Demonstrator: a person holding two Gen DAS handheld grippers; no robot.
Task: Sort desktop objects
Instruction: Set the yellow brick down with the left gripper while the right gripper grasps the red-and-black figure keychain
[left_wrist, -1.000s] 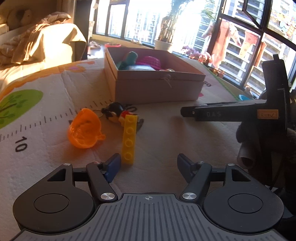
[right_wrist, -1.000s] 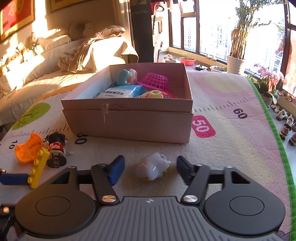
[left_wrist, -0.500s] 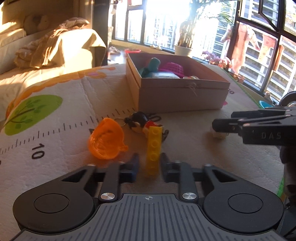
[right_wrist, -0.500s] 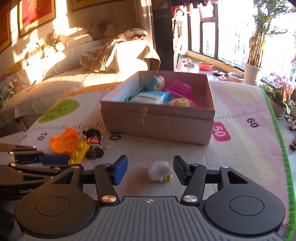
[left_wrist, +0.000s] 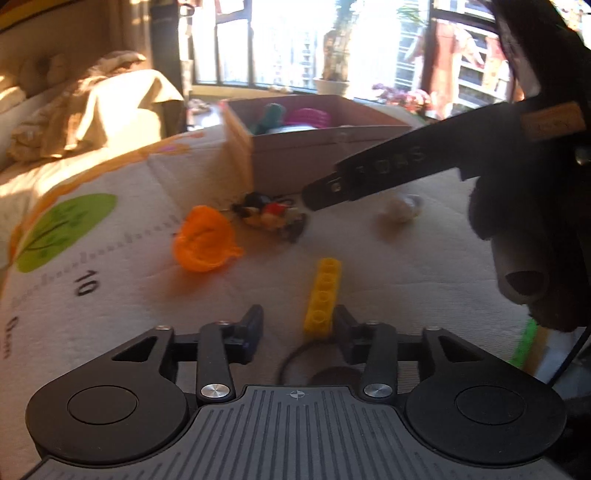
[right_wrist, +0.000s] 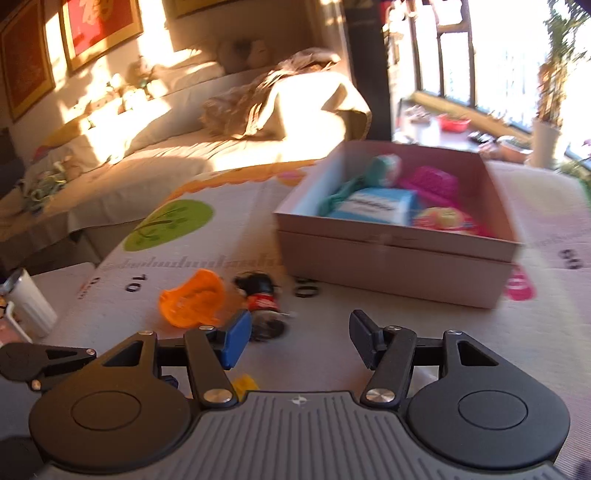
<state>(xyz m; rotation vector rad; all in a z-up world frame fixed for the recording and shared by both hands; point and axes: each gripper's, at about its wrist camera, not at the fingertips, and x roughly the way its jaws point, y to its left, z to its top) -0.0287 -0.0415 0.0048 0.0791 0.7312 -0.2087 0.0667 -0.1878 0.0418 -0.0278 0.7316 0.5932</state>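
Two grippers, both parted and holding nothing: my left gripper (left_wrist: 297, 328) has just been opening, the yellow brick (left_wrist: 322, 297) on the mat (left_wrist: 424, 273) touching its right finger at 12 o'clock; a careless push could knock it away, while my right gripper (right_wrist: 300, 338) has widened toward the keychain figure (right_wrist: 260, 295)

Left wrist view: yellow brick between parted jaws on the printed mat.

The left gripper (left_wrist: 297, 328) has just been opening; its jaws stand apart, the yellow brick (left_wrist: 322, 297) close against the right finger, clear of the left one. At 10 o'clock from the brick lies an orange cup (left_wrist: 204, 239); at 11 o'clock a small figure (left_wrist: 271, 216); at 1 o'clock a white lump (left_wrist: 400, 208), blurred. The cardboard box (left_wrist: 295, 158) stands at 12 o'clock. The right gripper (left_wrist: 388, 170) crosses in from 2 o'clock.
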